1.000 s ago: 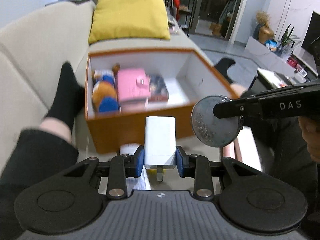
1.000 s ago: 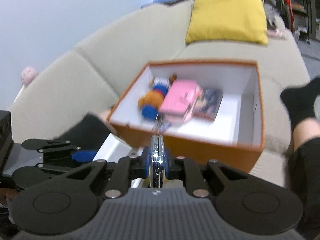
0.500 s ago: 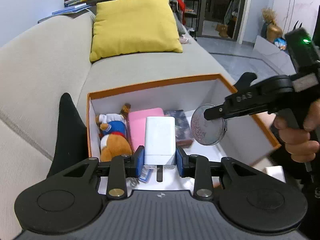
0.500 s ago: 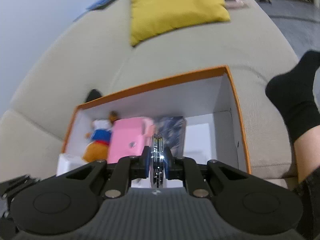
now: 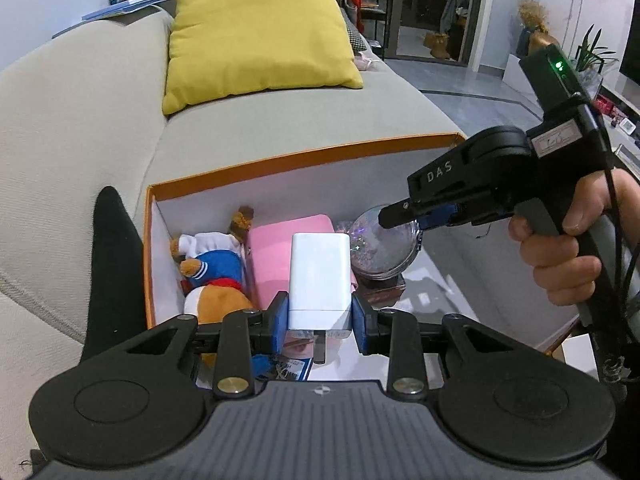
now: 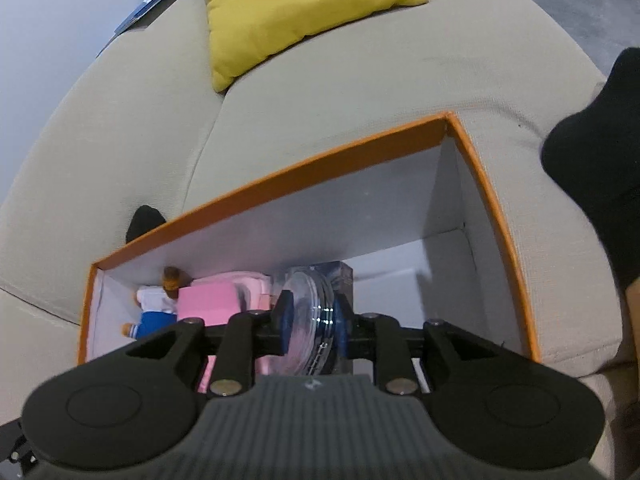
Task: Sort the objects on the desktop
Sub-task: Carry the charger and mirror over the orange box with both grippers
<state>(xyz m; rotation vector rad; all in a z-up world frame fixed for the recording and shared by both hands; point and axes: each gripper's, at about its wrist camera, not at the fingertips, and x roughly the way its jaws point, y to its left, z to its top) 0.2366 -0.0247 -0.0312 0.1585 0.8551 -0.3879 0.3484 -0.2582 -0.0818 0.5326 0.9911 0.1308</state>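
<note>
An orange box point(image 5: 304, 156) with a white inside sits on the sofa; it also shows in the right wrist view point(image 6: 280, 184). Inside lie a plush toy point(image 5: 214, 276), a pink case point(image 5: 280, 248) and a dark booklet under the disc. My left gripper point(image 5: 320, 320) is shut on a white charger plug point(image 5: 319, 280), held over the box's near edge. My right gripper point(image 6: 310, 320) is shut on a round clear glittery disc point(image 5: 380, 248), lowered inside the box over the booklet; the disc stands edge-on in the right wrist view point(image 6: 316, 312).
A yellow cushion point(image 5: 256, 36) lies on the beige sofa point(image 5: 60, 128) behind the box. Feet in black socks point(image 5: 114, 264) rest on either side of the box point(image 6: 596, 152). Books are stacked behind the sofa back. The right half of the box floor point(image 6: 420, 280) is bare.
Both grippers moved forward over the box. The right gripper lowered the disc into the box over the booklet. The left still holds the charger.
</note>
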